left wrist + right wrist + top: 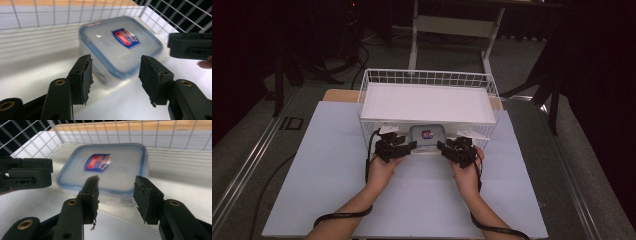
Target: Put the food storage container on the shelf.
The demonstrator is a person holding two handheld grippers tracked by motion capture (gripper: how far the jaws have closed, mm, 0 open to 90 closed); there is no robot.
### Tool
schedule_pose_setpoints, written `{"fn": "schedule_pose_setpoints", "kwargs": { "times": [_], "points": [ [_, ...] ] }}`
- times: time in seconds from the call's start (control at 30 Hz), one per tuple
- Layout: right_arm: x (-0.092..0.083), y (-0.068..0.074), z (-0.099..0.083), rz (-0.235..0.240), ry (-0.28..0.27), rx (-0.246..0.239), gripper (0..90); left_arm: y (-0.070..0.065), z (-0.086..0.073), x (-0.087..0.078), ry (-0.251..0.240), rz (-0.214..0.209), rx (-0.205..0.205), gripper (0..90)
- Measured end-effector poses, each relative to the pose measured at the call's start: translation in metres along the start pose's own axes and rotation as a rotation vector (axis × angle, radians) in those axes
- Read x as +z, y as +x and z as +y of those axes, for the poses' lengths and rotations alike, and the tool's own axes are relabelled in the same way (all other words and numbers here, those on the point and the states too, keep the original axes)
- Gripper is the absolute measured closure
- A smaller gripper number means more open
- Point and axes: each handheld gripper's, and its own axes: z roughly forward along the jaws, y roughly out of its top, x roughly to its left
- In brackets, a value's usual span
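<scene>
Clear plastic, blue-rimmed and lidded, the food container (427,136) is sitting inside the lower level of a white wire basket (428,79) on the counter (332,170), just ahead of both claws. The left claw (408,145) and right claw (443,147) are flanking it, each spread and pinching nothing. Judging by this, the reaching step is underway; next, each claw is needing to close on a container side to draw it out.
</scene>
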Motion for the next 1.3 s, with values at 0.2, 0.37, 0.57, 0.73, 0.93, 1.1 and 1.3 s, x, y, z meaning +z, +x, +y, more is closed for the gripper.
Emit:
{"fn": "schedule_pose_setpoints", "kwargs": {
  "times": [0.2,0.37,0.57,0.73,0.93,1.1,1.3],
  "points": [
    [-0.006,0.019,-0.013,-0.015,-0.018,-0.118,80.2,-0.011,-0.013,-0.018,-0.052,-0.001,0.102,38.8],
    [0.003,0.026,-0.018,-0.009,0.049,-0.149,89.9,-0.015,-0.022,-0.041,-0.093,-0.082,0.105,26.6],
    [0.014,0.026,-0.02,-0.01,0.067,-0.147,90.0,-0.021,-0.031,-0.049,-0.096,0.02,0.227,5.1],
    [0.022,0.025,-0.023,-0.012,0.071,-0.136,90.0,-0.015,-0.042,-0.051,-0.109,0.018,0.205,1.0],
    [0.034,0.029,-0.023,-0.004,0.083,-0.14,90.0,-0.015,-0.046,-0.053,-0.155,0.004,0.214,1.0],
    [0.044,0.032,-0.02,-0.002,0.078,-0.124,90.0,-0.015,-0.046,-0.054,-0.153,0.013,0.224,1.0],
    [0.053,0.034,-0.014,0.002,0.067,-0.114,89.9,-0.014,-0.048,-0.054,-0.152,0.014,0.233,1.0]
  ]
}}
